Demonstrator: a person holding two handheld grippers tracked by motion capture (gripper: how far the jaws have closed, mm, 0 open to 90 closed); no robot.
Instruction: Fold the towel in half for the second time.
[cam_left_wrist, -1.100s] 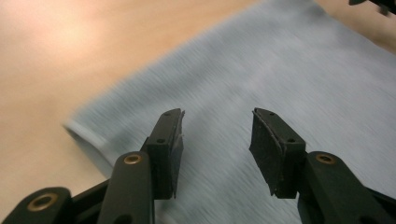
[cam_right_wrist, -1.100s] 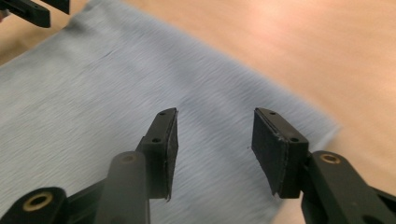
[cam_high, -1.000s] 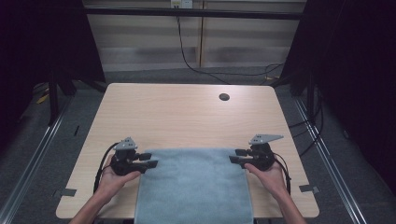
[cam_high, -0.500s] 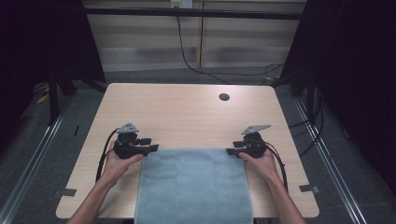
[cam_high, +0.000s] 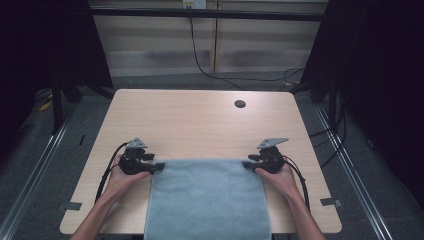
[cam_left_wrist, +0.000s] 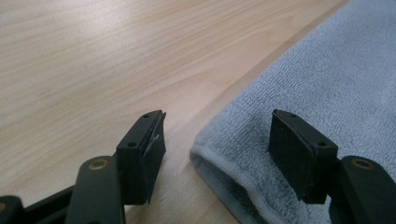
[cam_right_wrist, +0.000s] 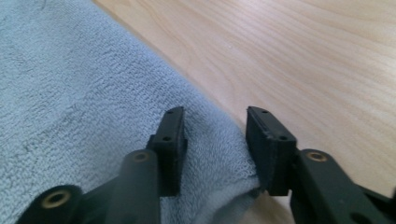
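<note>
Both grippers at the towel's far corners!

We see the grey towel (cam_high: 207, 200) flat at the table's (cam_high: 200, 125) near edge. Our left gripper (cam_left_wrist: 217, 140) has just been opening, jaws wide astride its corner; our right gripper (cam_right_wrist: 215, 140) has just been closing, jaws narrower, cloth between them, unpinched.

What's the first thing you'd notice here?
A grey-blue towel lies flat at the near edge of the wooden table. The left gripper and the right gripper sit at its two far corners, fingers open, with a corner between each pair.
</note>
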